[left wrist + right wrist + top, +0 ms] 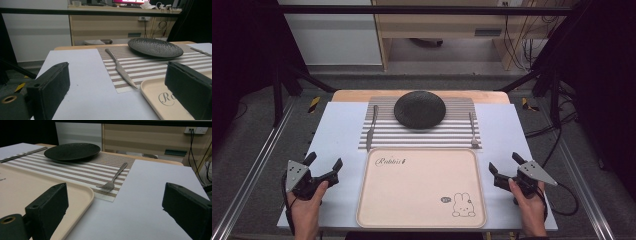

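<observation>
Knife [371, 128]: left of tray [421, 220], lengthwise ahead of left gripper [323, 163], jaws spread; right gripper [504, 161] likewise spread, nearer fork [473, 131].

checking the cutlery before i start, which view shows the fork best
The right gripper view: the fork lies close ahead on the striped placemat, tines toward the camera and clearly separate. The high view shows the fork whole but small, at the placemat's right edge beside the black plate. In the left gripper view I cannot make it out.
</observation>
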`<move>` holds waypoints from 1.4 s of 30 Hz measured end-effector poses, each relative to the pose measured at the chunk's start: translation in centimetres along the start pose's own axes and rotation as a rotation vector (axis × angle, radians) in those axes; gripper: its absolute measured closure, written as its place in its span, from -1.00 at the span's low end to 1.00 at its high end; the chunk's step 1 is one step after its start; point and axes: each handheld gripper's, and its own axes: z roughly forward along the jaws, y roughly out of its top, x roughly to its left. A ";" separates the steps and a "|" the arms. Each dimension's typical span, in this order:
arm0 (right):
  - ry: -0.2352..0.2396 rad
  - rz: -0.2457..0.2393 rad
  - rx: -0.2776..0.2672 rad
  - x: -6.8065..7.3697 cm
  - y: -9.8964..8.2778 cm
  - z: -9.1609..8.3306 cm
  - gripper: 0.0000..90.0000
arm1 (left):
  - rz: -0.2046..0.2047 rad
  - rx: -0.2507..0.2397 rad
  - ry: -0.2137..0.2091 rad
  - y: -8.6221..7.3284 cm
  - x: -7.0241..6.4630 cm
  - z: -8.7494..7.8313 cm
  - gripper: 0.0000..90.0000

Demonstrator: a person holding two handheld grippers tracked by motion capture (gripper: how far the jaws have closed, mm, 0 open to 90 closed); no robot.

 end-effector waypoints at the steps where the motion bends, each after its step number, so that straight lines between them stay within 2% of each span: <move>1: 0.000 0.001 0.000 0.0 0.0 0.0 -0.85 | -0.007 0.005 -0.002 0.0 0.0 0.0 -0.88; 7: -0.002 -0.003 0.009 0.0 -0.1 0.0 -0.86 | -0.008 0.027 0.000 -0.1 -0.1 0.2 -0.88; 11: -0.003 -0.003 0.016 0.1 -0.1 0.2 -0.86 | 0.021 0.050 -0.001 -0.2 -0.7 0.5 -0.88; 15: -0.008 -0.001 0.026 0.2 -0.1 0.2 -0.86 | 0.026 0.070 -0.015 -0.3 -1.1 0.7 -0.88; 17: -0.009 -0.006 0.033 0.3 -0.1 0.1 -0.86 | 0.041 0.085 -0.018 -0.4 -1.5 0.8 -0.88; 20: -0.010 -0.014 0.048 0.8 0.0 0.0 -0.88 | 0.042 0.094 -0.031 -0.5 -2.1 0.7 -0.88; 21: -0.011 -0.016 0.049 0.9 0.1 -0.1 -0.88 | 0.057 0.095 -0.030 -0.5 -2.3 0.7 -0.88; 24: -0.017 -0.022 0.058 1.4 0.3 -0.1 -0.89 | 0.066 0.097 -0.037 -0.4 -2.8 0.8 -0.87; 28: -0.016 -0.016 0.069 1.7 0.3 0.1 -0.88 | 0.086 0.111 -0.049 0.0 -3.6 1.4 -0.87; 31: -0.020 -0.013 0.080 1.8 0.3 0.1 -0.88 | 0.117 0.127 -0.061 0.2 -4.1 2.1 -0.86; 34: -0.019 -0.004 0.076 1.9 0.4 0.1 -0.87 | 0.126 0.151 -0.075 0.2 -4.4 3.0 -0.86; 39: -0.014 0.000 0.075 2.0 0.5 -0.1 -0.88 | 0.134 0.177 -0.084 1.6 -4.7 4.7 -0.86; 42: -0.017 0.006 0.075 2.0 0.5 -0.1 -0.87 | 0.179 0.177 -0.083 3.1 -5.2 5.5 -0.86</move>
